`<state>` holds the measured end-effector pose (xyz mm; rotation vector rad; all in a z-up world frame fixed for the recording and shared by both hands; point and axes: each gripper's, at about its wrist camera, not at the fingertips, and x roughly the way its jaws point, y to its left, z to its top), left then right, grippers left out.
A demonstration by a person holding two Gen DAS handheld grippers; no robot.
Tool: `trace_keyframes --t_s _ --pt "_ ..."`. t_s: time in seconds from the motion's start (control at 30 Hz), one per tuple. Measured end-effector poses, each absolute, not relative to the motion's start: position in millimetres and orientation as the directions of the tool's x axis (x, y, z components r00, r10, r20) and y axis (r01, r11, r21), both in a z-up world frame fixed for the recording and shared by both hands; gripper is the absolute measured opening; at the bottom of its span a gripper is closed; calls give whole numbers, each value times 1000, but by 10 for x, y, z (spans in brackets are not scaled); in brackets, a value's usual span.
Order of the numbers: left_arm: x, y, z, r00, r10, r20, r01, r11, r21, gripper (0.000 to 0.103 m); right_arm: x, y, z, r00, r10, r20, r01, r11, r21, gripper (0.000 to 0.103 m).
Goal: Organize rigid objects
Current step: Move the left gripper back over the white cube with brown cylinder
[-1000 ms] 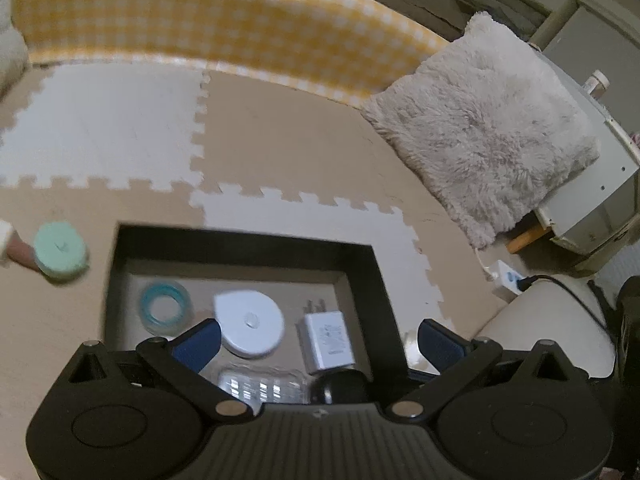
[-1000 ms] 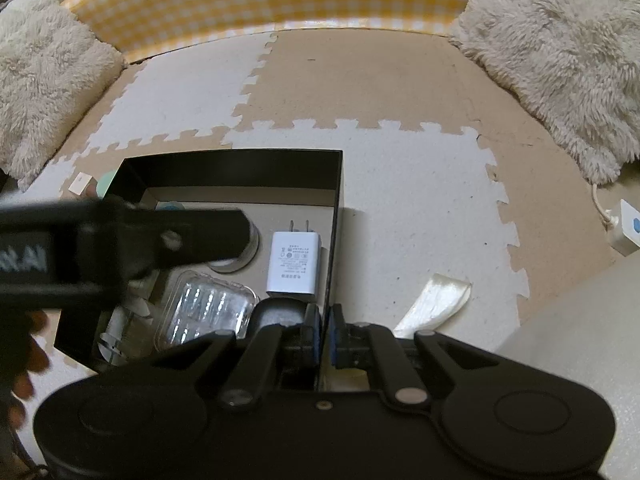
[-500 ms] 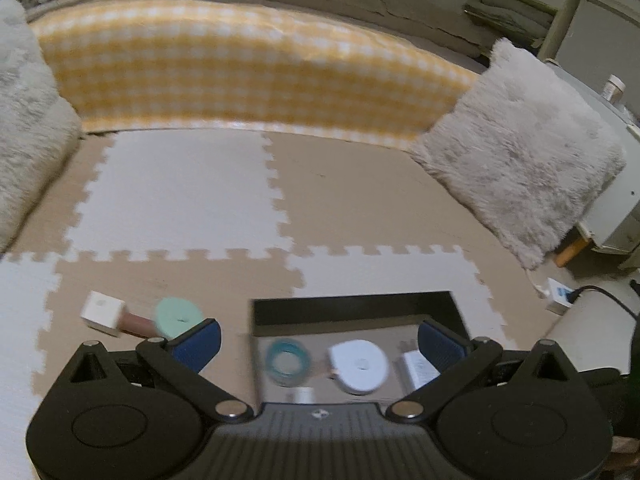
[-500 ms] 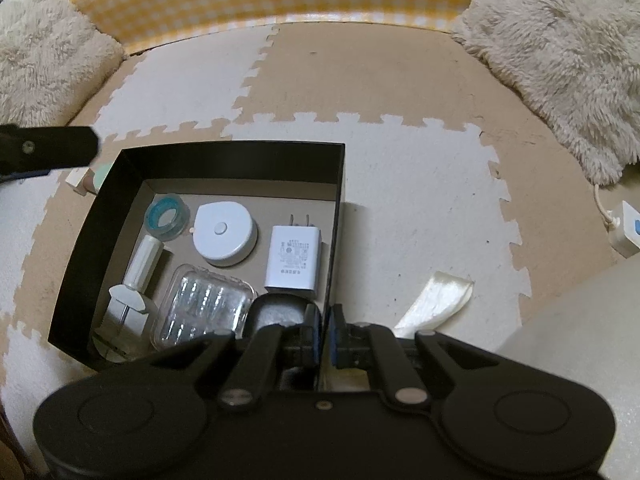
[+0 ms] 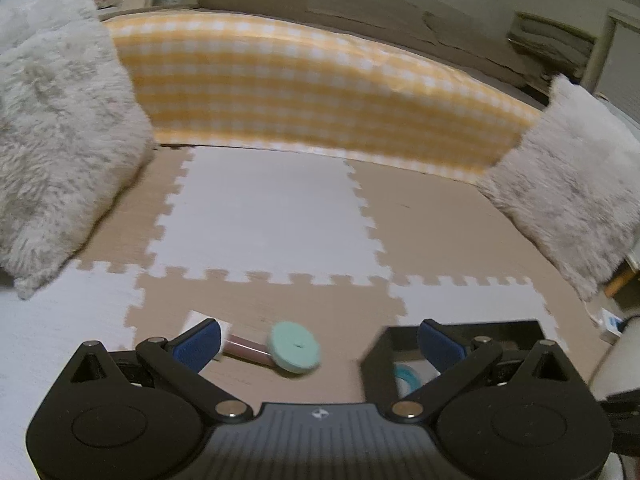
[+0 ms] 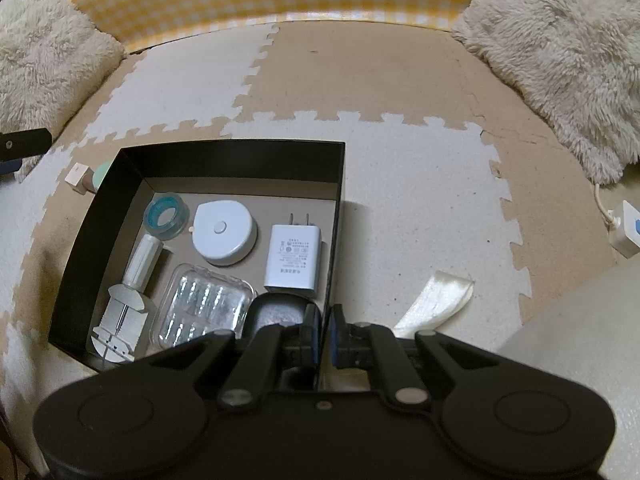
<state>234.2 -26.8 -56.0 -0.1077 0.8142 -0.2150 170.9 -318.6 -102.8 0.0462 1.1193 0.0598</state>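
A black box (image 6: 240, 160) on the foam floor mat holds a teal tape roll (image 6: 166, 216), a round white device (image 6: 224, 232), a white charger (image 6: 294, 256), a clear blister case (image 6: 204, 308), a white tube and a dark round item. My right gripper (image 6: 326, 336) is shut on the box's right wall near its front corner. My left gripper (image 5: 320, 344) is open and empty, just above a stamp-like object with a mint green disc (image 5: 295, 346), brown stem and white cube, lying on the mat left of the box (image 5: 460, 330).
Fluffy cushions (image 5: 52, 128) (image 5: 576, 200) flank a yellow checked cover (image 5: 312, 92) at the back. A white plastic strip (image 6: 436, 300) lies right of the box. A white power strip (image 6: 626, 228) sits at the far right.
My left gripper has left the box, swung left and now faces the green-disc object. The right gripper has kept its hold on the box wall.
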Motion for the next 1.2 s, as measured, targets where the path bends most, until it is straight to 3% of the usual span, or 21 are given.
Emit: trace_keyframes --t_s 0.3,0.6,0.67,0.73,0.97,1.2 --pt "2599 131 -808 665 -170 -727 82 985 -155 103 1720 -3202 -1036 433 75 -898 -18 997 75 6" --pt "2743 264 -1115 642 -195 -742 199 976 -85 103 1718 -3191 -1038 431 72 -899 -21 997 70 6" --pt "2762 257 -1162 641 -180 -747 207 977 -58 97 1720 -3186 -1040 431 70 -900 -24 998 66 6" --pt "2797 253 -1204 635 -166 -755 208 977 -39 78 1720 -3183 -1042 430 68 -900 -26 998 63 6" --pt "2880 293 -1360 618 -168 -768 211 977 -45 71 1722 -3181 -1042 430 69 -900 -26 998 64 6" --pt "2922 346 -1386 629 -186 -755 181 979 -90 41 1727 -3172 -1047 429 69 -901 -28 998 63 6"
